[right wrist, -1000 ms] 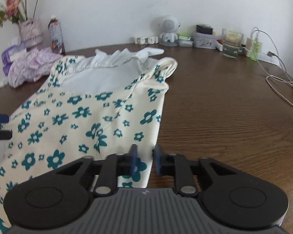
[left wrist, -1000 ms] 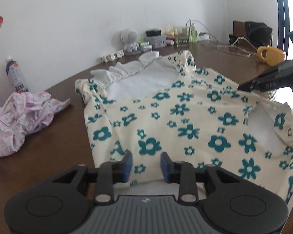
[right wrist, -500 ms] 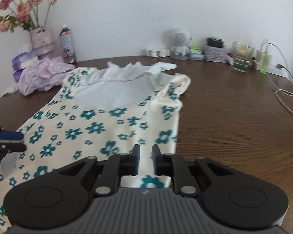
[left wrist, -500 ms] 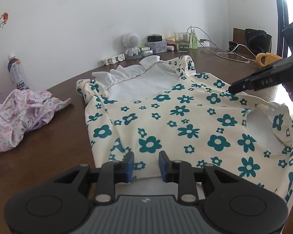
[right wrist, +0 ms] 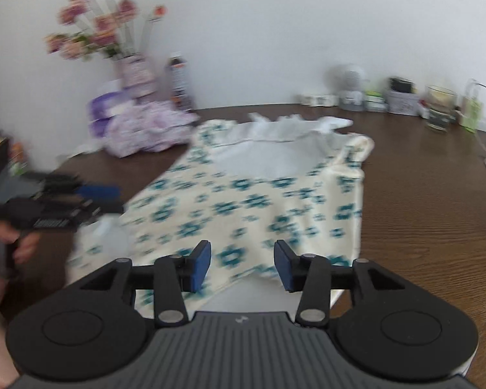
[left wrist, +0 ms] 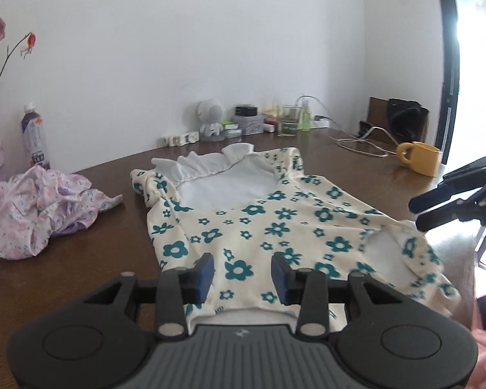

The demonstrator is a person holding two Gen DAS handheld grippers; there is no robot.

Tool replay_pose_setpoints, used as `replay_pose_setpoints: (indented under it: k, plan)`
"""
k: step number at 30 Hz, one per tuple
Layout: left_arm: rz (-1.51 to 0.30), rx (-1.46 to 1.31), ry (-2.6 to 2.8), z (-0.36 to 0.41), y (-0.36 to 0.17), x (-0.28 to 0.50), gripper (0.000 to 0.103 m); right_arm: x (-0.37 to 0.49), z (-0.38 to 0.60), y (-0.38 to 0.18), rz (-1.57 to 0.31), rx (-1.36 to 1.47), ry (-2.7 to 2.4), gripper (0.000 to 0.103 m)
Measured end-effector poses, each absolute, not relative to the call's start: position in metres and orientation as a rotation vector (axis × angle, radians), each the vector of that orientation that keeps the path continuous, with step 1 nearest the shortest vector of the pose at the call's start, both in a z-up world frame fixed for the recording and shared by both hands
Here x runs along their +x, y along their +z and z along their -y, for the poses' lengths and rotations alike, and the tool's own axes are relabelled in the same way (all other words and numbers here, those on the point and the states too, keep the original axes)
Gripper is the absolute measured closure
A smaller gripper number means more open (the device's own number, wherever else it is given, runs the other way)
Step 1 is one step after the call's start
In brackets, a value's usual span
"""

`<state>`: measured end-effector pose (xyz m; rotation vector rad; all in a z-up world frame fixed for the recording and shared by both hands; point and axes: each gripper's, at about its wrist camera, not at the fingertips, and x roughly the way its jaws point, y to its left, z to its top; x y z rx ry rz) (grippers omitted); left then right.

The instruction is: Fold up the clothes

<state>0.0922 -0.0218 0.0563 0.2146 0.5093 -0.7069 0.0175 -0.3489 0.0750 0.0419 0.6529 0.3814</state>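
The black left gripper with blue-padded fingers [left wrist: 243,274] hung with its jaws spread wide; the matching black right gripper [right wrist: 242,265] gaped likewise (a hand [right wrist: 3,253] gripped the left one's handle).

We are seeing a yellow mug [left wrist: 421,162], a bottle [left wrist: 34,141], a glass [left wrist: 287,124] and flowers [right wrist: 94,34] sitting on the table [right wrist: 421,194]
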Motion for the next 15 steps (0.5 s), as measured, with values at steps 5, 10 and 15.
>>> replay_pose_setpoints:
  k: [5, 10, 15]
  plan:
    - [-0.547, 0.367, -0.818, 0.018, 0.065, 0.057, 0.065, -0.008, 0.314, 0.078, -0.744, -0.05, 0.489, 0.059]
    - [-0.56, 0.567, -0.918, 0.038, 0.054, 0.032, 0.063, -0.016, 0.29, 0.064, -0.817, -0.183, 0.49, 0.059]
    - [-0.564, 0.768, -0.962, 0.065, 0.029, 0.029, 0.061, -0.024, 0.274, 0.05, -0.792, -0.346, 0.463, 0.059]
